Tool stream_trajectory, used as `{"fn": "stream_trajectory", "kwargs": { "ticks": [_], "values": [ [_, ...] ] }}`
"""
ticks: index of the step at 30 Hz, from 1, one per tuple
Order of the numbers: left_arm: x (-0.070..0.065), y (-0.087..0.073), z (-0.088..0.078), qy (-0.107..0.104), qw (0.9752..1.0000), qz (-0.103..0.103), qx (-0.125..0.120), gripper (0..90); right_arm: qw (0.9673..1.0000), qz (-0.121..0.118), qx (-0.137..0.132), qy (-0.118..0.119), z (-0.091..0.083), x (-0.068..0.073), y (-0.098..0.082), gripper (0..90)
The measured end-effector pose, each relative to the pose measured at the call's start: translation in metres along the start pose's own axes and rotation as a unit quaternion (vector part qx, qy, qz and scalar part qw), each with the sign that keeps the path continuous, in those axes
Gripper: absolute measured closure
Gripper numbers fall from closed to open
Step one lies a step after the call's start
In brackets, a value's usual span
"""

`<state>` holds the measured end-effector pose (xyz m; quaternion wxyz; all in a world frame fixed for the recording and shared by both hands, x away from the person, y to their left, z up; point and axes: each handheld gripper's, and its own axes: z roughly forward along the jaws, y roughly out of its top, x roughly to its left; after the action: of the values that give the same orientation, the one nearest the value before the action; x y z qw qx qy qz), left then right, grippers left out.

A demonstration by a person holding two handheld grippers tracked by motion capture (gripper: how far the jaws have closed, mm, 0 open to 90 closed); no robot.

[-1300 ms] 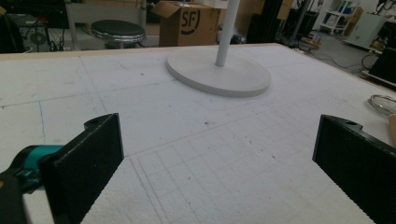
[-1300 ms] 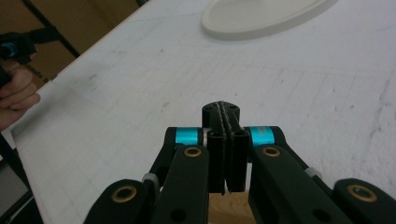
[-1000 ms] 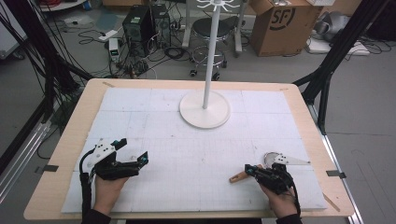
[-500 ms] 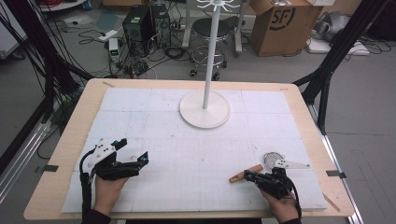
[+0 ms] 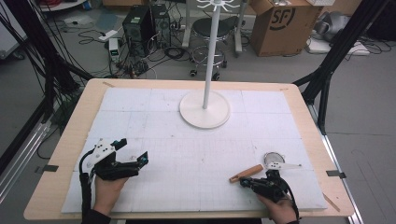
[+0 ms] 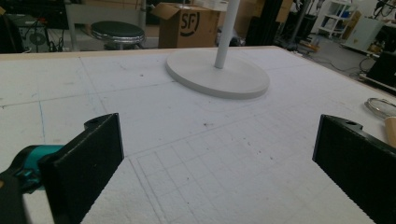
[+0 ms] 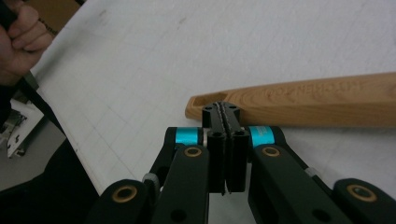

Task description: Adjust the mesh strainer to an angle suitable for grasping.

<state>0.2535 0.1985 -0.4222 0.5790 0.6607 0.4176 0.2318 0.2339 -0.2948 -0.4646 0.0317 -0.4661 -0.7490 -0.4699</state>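
Your right gripper [image 7: 226, 112], lower middle of right gripper view: jaws pressed together, empty, tips right at wooden strainer handle [image 7: 299, 100]. Strainer [image 5: 273, 160] lower right in high view. Left gripper [image 5: 126, 158] spread wide, lower left.

1. High view: fixed above the near edge, looks forward and down, takes in the whole table [image 5: 70, 154] and the floor behind it.
2. Left gripper view: low over the mat, faces the stand base [image 6: 217, 74], also in the high view [image 5: 204, 109].
3. Right gripper view: close-up, aimed at the wooden handle [image 7: 299, 100], shared with the high view [image 5: 246, 173].
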Motion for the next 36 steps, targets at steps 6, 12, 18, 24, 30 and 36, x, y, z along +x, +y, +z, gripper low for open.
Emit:
{"fn": "stream_trajectory", "kwargs": {
  "ticks": [6, 12, 18, 24, 30, 36],
  "values": [
    [0.000, 0.000, 0.000, 0.000, 1.0000, 0.003, 0.001, 2.5, 0.9999, 0.015, 0.003, -0.001, 0.002, -0.001, 0.003, 89.6],
    [-0.001, 0.000, 0.000, 0.000, 1.0000, 0.002, 0.001, 2.5, 0.9997, 0.023, 0.003, -0.003, 0.003, -0.002, 0.006, 89.6],
    [-0.001, 0.000, 0.000, 0.000, 1.0000, 0.003, 0.001, 2.5, 0.9996, 0.018, 0.012, -0.017, 0.006, 0.001, 0.012, 89.6],
    [0.000, 0.000, 0.000, 0.000, 1.0000, 0.003, 0.001, 2.5, 0.9995, 0.007, 0.013, -0.027, 0.013, 0.001, 0.021, 89.6],
    [0.000, 0.000, 0.000, -0.001, 1.0000, 0.003, 0.000, 2.5, 0.9993, 0.003, 0.012, -0.034, 0.020, -0.001, 0.028, 89.6],
    [-0.001, 0.000, 0.000, -0.001, 1.0000, 0.003, 0.000, 2.5, 0.9993, 0.006, 0.010, -0.036, 0.025, -0.004, 0.034, 89.6]
  ]
}}
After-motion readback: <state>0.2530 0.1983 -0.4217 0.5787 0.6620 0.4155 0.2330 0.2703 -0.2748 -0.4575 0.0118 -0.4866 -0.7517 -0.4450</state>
